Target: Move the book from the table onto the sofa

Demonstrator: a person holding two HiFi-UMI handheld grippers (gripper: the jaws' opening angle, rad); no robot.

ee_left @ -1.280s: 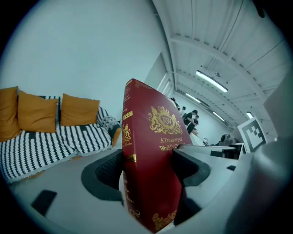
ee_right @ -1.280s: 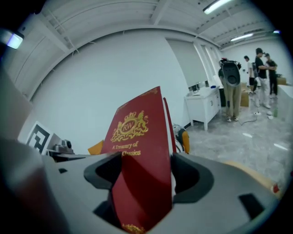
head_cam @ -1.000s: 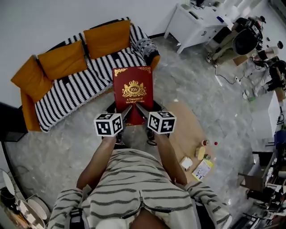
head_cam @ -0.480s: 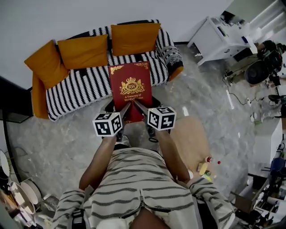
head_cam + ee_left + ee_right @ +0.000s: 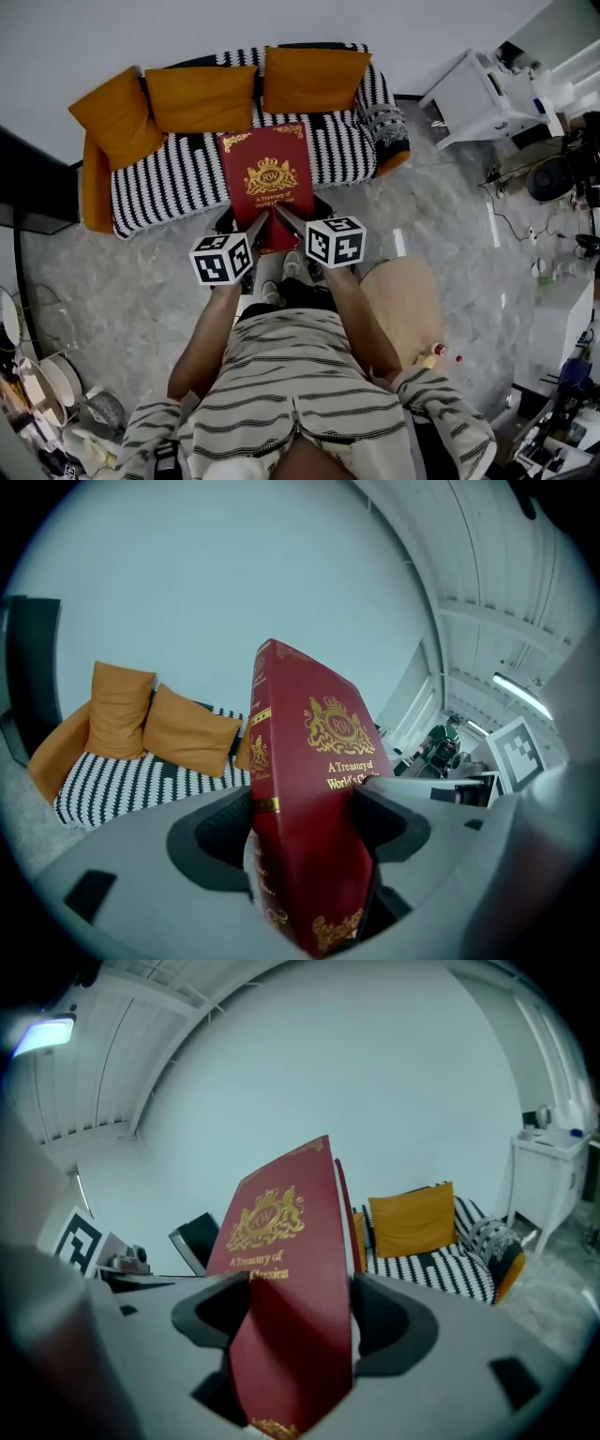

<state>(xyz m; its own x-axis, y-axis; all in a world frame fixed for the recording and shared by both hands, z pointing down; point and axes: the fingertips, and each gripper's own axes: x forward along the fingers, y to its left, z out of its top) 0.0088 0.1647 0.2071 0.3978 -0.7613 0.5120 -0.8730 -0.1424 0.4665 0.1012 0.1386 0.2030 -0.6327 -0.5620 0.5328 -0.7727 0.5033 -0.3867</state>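
Observation:
A dark red hardback book (image 5: 267,180) with a gold crest is held in the air, its far end over the front of the sofa (image 5: 178,173). My left gripper (image 5: 253,228) is shut on its near left corner, and my right gripper (image 5: 286,221) is shut on its near right corner. In the left gripper view the book (image 5: 309,817) stands clamped between the jaws, spine toward the camera. The right gripper view shows the book's (image 5: 281,1307) front cover pinched between the jaws. The sofa has a black-and-white striped cover and three orange cushions (image 5: 202,97).
A round wooden table (image 5: 408,305) with small bottles (image 5: 436,352) at its edge is behind me on the right. A white desk (image 5: 478,94) stands right of the sofa. A patterned cushion (image 5: 386,124) lies at the sofa's right end. Marble floor (image 5: 122,281) surrounds me.
I have walked toward the sofa with the book; the sofa now sits centred ahead and closer, the book's far end over its seat edge. Both grippers keep their hold.

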